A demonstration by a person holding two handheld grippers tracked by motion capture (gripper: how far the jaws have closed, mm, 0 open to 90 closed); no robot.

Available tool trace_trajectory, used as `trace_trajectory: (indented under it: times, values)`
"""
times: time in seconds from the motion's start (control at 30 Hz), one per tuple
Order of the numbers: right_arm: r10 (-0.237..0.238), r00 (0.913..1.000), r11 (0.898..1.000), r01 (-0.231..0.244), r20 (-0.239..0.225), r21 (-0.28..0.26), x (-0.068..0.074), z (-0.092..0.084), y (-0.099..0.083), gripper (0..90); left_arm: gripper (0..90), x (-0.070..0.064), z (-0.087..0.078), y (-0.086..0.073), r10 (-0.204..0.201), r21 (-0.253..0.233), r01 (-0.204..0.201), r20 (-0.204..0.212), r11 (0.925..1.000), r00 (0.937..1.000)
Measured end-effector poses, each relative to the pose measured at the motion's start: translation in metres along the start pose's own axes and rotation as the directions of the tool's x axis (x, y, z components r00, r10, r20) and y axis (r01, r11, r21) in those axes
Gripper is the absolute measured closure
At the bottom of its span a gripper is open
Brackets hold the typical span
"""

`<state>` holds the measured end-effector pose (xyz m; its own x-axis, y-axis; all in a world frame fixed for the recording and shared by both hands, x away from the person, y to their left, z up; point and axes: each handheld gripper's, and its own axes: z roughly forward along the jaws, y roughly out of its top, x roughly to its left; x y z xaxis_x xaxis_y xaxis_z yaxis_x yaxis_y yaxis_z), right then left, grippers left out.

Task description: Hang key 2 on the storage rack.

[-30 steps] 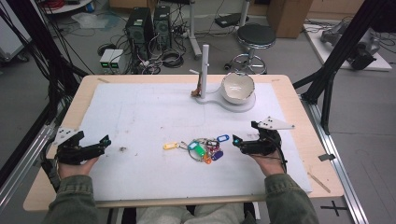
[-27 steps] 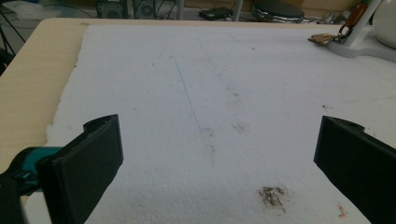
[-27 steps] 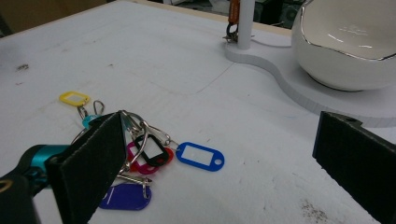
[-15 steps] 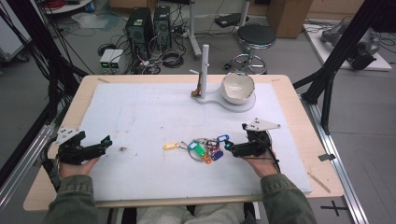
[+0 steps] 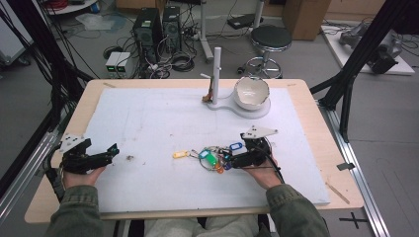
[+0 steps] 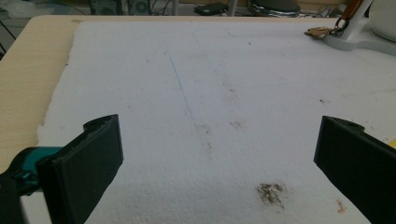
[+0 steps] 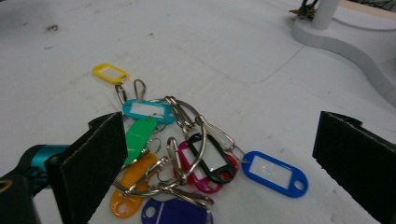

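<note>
The left gripper point(image 5: 111, 150) rests low at the left edge of the white pad point(image 5: 148, 113) on the desk point(image 5: 316, 128), fingers point(image 6: 88, 158) spread wide and released, nothing between them; the left hand point(image 5: 79, 175) cradles it from below and it points right, well apart from the work. The key tags point(image 5: 212, 157) lie in a tangled bunch at the pad's centre-front: a yellow tag point(image 7: 109, 73) at the outer end, then teal, green, orange, purple, black, pink and blue tags point(image 7: 275, 172) linked by thin metal rings point(image 7: 187, 121). The bunch is judged light, loose and floppy; the plastic tags are smooth and may slide, and lifting one tag will likely drag the rest along. A flat tag body or the ring cluster offers the best hold, pinched across its thin faces. The right gripper point(image 5: 232, 160) sits just beside the bunch on its right, pointing left and tilted down toward it, fingers point(image 7: 93, 163) open and unclenched with the bunch in front of the gap. The right hand point(image 5: 262, 173) supports it from beneath. A white stand point(image 5: 217, 74) and bowl point(image 5: 252, 91) sit at the far edge.
</note>
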<state>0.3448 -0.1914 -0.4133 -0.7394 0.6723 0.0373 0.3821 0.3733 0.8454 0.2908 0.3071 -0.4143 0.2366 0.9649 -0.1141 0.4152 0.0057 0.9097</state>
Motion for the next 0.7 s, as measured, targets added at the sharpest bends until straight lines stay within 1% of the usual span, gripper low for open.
trace_trajectory:
  times: [0.2, 0.33, 0.37, 0.5, 0.7]
  values:
    - [-0.009, 0.9996, 1.0, 0.01, -0.028, 0.024, 0.009, 0.01, 0.004, 2.0, 1.7, 0.0, -0.002, -0.001, 0.001, 0.001, -0.001, 0.002, 1.0, 1.0]
    - [-0.015, 0.9985, 0.999, 0.017, -0.052, 0.039, 0.014, 0.017, 0.006, 2.0, 1.7, -0.001, -0.002, -0.002, 0.012, 0.011, -0.012, 0.004, 0.9999, 0.9999]
    - [-0.024, 0.998, 0.999, 0.026, -0.059, 0.041, 0.016, 0.02, 0.007, 2.0, 1.7, -0.001, -0.002, -0.002, 0.011, 0.012, -0.011, 0.003, 0.9999, 0.9999]
    - [-0.033, 0.9973, 0.997, 0.037, -0.065, 0.062, 0.021, 0.024, 0.007, 2.0, 1.8, 0.0, -0.001, -0.002, 0.011, 0.018, -0.011, 0.006, 0.9998, 0.9999]
    - [-0.046, 0.9958, 0.995, 0.053, -0.079, 0.086, 0.026, 0.03, 0.007, 2.0, 1.7, -0.001, 0.001, -0.002, 0.023, 0.027, -0.024, 0.014, 0.9993, 0.9996]
